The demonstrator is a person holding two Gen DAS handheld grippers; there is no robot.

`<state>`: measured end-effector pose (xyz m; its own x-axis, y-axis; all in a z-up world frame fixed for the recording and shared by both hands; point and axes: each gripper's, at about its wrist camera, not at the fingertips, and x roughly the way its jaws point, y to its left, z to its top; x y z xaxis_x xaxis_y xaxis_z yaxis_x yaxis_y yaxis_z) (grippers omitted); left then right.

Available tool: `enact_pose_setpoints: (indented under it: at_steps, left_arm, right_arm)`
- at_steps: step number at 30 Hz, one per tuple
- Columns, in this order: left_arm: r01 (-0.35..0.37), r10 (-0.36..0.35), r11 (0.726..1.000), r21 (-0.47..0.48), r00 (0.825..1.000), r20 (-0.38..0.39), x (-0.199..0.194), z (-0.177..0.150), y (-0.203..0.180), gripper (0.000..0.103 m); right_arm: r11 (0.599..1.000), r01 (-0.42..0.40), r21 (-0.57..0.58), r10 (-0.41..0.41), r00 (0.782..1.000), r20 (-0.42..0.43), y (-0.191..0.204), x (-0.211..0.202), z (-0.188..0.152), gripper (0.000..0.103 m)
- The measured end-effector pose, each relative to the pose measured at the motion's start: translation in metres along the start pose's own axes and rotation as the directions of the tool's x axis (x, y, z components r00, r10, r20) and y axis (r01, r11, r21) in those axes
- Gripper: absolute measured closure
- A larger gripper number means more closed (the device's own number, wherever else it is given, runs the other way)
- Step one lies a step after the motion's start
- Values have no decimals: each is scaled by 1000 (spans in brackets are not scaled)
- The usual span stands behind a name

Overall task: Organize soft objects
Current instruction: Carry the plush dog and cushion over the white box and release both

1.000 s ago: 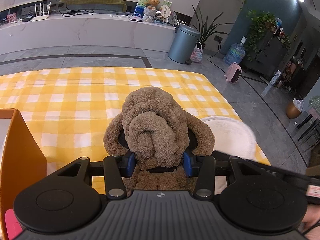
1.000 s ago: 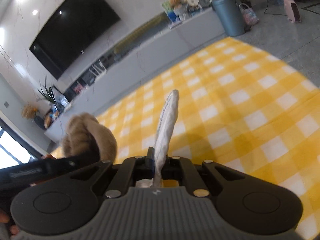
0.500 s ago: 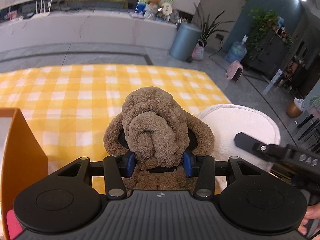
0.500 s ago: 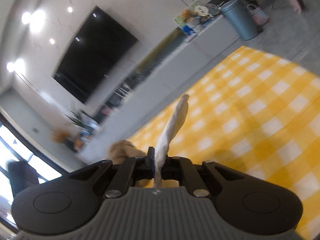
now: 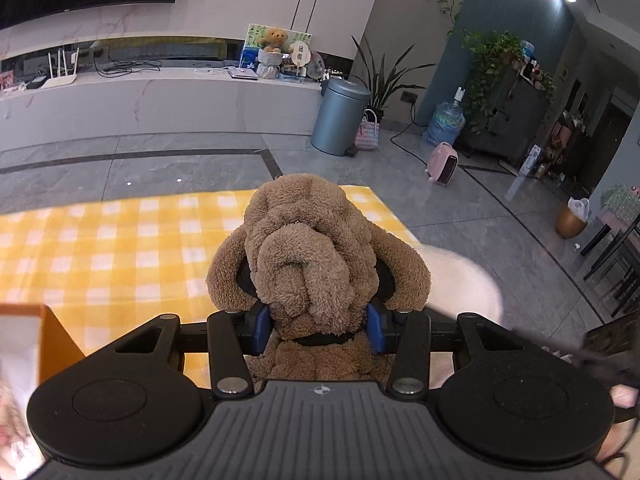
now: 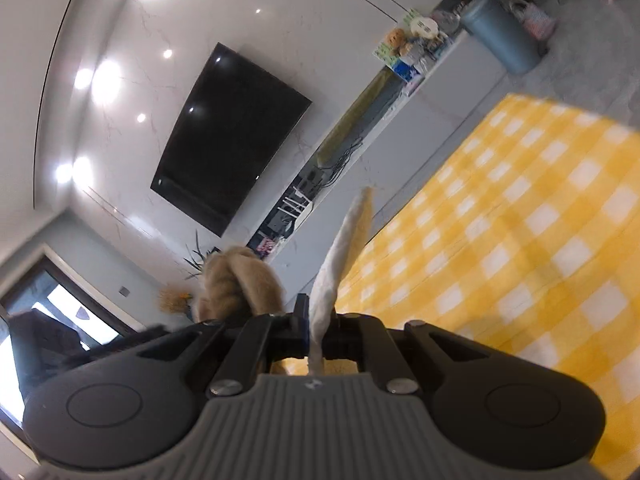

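Note:
A brown plush dog (image 5: 312, 248) with wrinkled fur and floppy ears fills the middle of the left wrist view. My left gripper (image 5: 318, 330) is shut on it, its blue pads pressing the neck from both sides. Behind the dog to the right shows a round white fluffy pad (image 5: 460, 280), blurred. In the right wrist view my right gripper (image 6: 316, 340) is shut on that white pad (image 6: 340, 252), seen edge-on and sticking up. The plush dog (image 6: 236, 284) appears just left of it. Both are held above the yellow checked cloth (image 5: 120, 248).
An orange box (image 5: 56, 344) with a white inside sits at lower left of the left wrist view. Beyond the cloth (image 6: 520, 240) lie grey floor tiles, a blue-grey bin (image 5: 340, 116), a pink heater (image 5: 442, 162), a water bottle and a long white cabinet (image 5: 140, 100). A fingertip (image 5: 624, 394) shows at right.
The left gripper has risen with the plush dog, so less cloth and more floor and wall show. The right gripper has rolled and tilted upward with the white pad still in it.

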<state>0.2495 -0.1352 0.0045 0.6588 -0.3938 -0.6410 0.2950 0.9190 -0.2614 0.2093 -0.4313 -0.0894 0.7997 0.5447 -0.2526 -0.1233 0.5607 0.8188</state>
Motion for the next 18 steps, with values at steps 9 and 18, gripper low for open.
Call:
enact_pose_setpoints:
  at_steps: [9, 18]
  left_arm:
    - [-24, 17, 995, 92, 997, 77, -92, 17, 3, 51]
    - [-52, 45, 997, 62, 993, 112, -195, -1, 57, 51]
  right_arm:
    - [1000, 13, -18, -12, 999, 30, 10, -8, -4, 100]
    - [980, -32, -198, 49, 996, 79, 130, -15, -18, 100]
